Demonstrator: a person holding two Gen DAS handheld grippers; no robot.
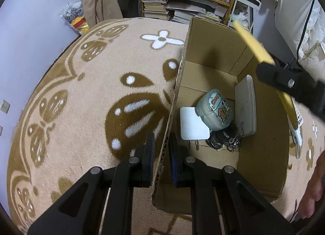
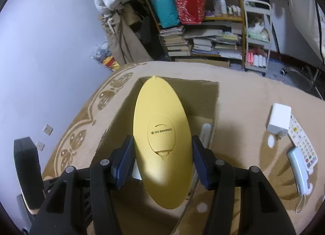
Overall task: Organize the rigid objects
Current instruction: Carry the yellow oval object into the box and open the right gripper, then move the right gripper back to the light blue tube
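An open cardboard box [image 1: 213, 58] stands on a patterned rug. My left gripper [image 1: 161, 151] is shut on the box's left wall [image 1: 172, 109]. Inside lie a white charger [image 1: 193, 123], a round cartoon case [image 1: 216, 110], a white flat device [image 1: 245, 105] and dark keys [image 1: 225, 141]. My right gripper [image 2: 162, 160] is shut on a flat yellow oval item [image 2: 161, 133] marked SANRIO and holds it above the box [image 2: 205, 92]. That item [image 1: 254, 44] and the right gripper [image 1: 284, 78] show over the box's right side in the left wrist view.
On the rug right of the box lie a white adapter [image 2: 279, 120], a button-covered calculator [image 2: 302, 143] and a pale blue remote [image 2: 299, 170]. Bookshelves [image 2: 203, 31] and a white cart [image 2: 257, 38] stand behind. A wall is at the left.
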